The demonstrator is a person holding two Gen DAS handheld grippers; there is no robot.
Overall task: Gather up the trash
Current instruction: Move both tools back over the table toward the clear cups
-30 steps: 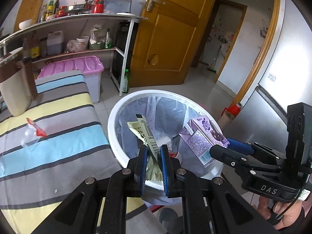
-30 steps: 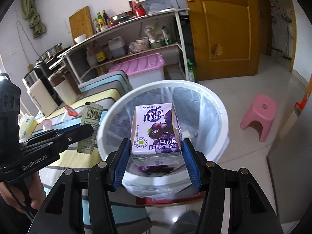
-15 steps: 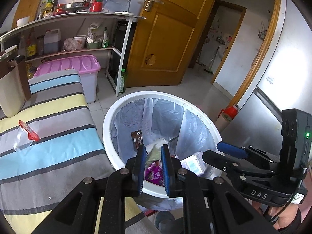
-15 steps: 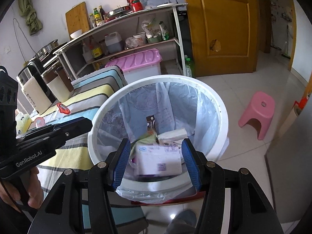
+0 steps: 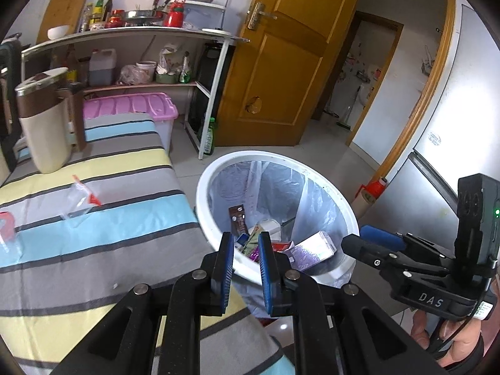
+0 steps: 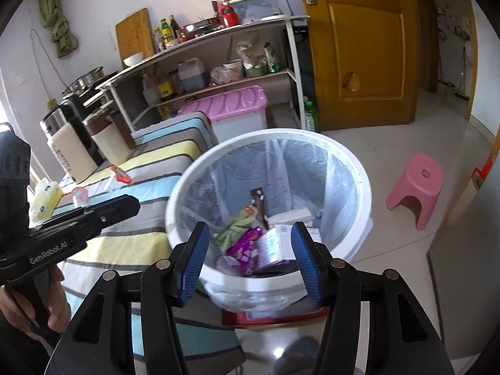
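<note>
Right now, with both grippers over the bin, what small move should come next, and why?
Probably swing the left gripper back toward the clear wrapper with the red corner on the striped cloth. Both sets of jaws hold nothing, the milk carton and green wrapper already lie in the bin, and that wrapper lies on the left gripper's side.
</note>
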